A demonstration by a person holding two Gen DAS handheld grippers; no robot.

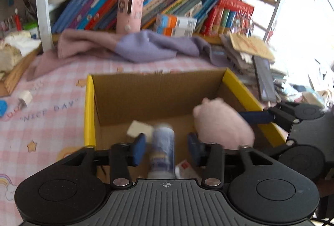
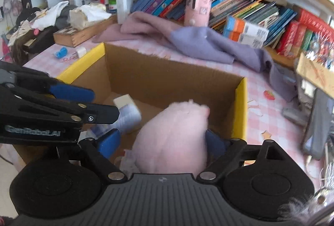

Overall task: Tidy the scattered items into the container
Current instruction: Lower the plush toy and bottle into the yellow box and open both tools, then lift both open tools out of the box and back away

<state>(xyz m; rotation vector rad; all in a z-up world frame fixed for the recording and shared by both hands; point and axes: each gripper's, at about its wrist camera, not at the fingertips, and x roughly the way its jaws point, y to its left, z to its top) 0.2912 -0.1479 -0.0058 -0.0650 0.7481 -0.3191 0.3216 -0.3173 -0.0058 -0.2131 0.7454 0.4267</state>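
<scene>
Two tools agape over box (image 1: pixel 89 109): "NICE DAY" tablecloth (image 1: pixel 52 84), "GenRobot.AI" left tool (image 1: pixel 167 147); right tool (image 2: pixel 165 142) grips nothing.

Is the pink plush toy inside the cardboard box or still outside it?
Inside. The pink plush toy sits within the walls of the cardboard box, between the right tool's spread fingers.

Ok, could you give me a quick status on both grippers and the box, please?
Left gripper open around bottle. Right gripper open around pink plush. Both over box.
</scene>
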